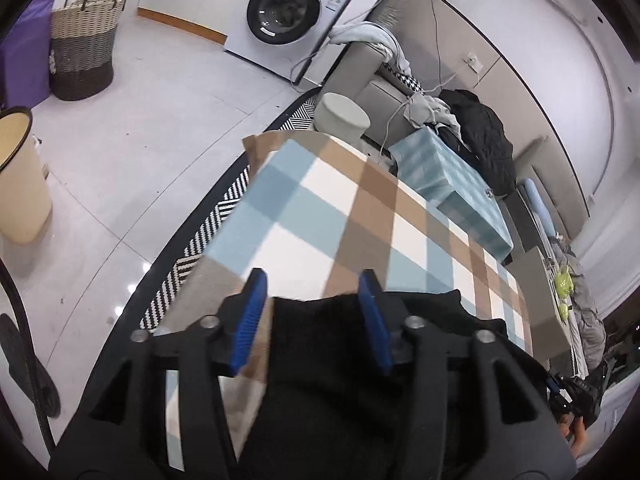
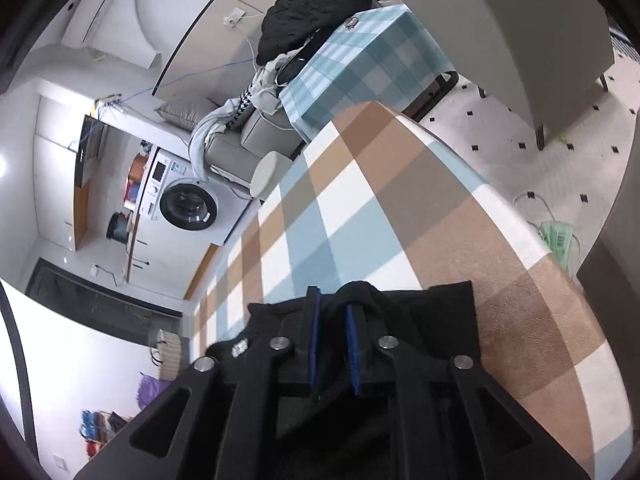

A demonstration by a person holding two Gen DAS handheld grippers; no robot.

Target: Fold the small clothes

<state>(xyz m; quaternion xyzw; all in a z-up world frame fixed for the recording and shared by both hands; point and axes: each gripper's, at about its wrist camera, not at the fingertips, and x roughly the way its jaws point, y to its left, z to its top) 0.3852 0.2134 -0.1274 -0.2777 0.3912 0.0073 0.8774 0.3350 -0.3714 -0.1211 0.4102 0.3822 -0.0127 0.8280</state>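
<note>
Black fabric garment (image 1: 340, 360) lies flat on the desk (image 1: 320, 208), which wears a blue, tan and white checked cloth; garment sits at the desk's near edge, under both claws. Left claw (image 1: 316, 312) angled down over the garment, blue pads well apart, nothing pinched, cloth visible in the gap. Right claw (image 2: 334, 322) also tilted down at the desk, pads nearly together with a raised fold of the black fabric nipped between them. White front-loading washing machine (image 1: 296, 12) beyond the desk's far end: sticker on it unreadable.
</note>
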